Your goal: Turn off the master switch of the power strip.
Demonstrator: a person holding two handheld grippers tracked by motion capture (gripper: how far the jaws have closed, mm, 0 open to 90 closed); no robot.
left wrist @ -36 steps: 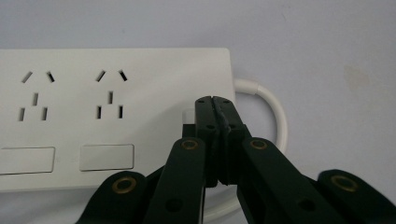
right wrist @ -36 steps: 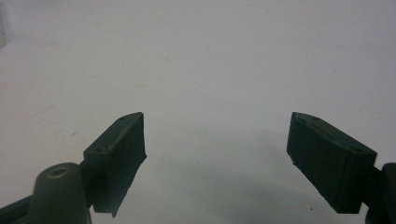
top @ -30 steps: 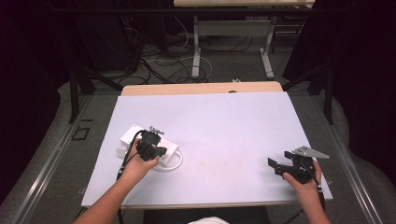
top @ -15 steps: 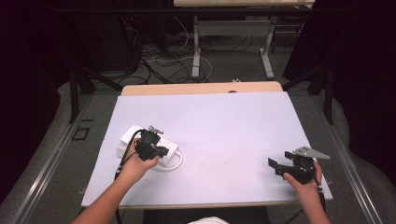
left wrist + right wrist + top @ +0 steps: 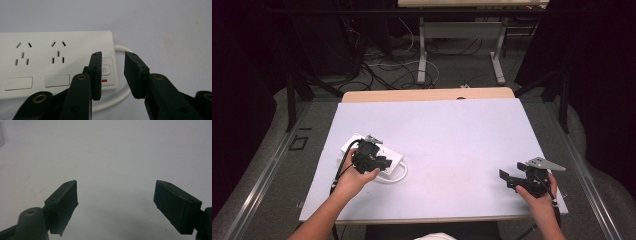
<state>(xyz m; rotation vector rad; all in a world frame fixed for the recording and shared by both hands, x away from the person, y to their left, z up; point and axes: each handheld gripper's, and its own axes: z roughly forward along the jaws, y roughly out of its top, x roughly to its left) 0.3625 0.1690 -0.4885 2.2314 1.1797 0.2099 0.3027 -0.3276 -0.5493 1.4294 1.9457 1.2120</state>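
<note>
1. A white power strip is lying flat on the left part of the surface, and in the left gripper view it is showing two socket groups with a blank label panel under each.
2. At the strip's end, a power button is sitting in a raised panel with a small red mark just below it.
3. A white cord is leaving that same end and looping round beside the strip, lying on the surface.
4. The left tool is hanging over the button end with its jaws narrowly apart, gripping nothing; one jaw is lying across the edge of the button panel in the picture, the other over the cord beside the strip, though whether either is touching cannot be told.
5. In the high view the left tool is sitting over the near end of the strip, held in the person's left hand, whose forearm is coming in from the bottom edge.
6. The right tool is resting well apart from the strip, near the right front corner of the surface, in the right hand.
7. In the right gripper view the right tool is standing wide, with bare pale surface between and beyond its jaws.
8. Beyond the surface, a wooden edge, table legs and tangled cables are lying on the dark floor.
</note>
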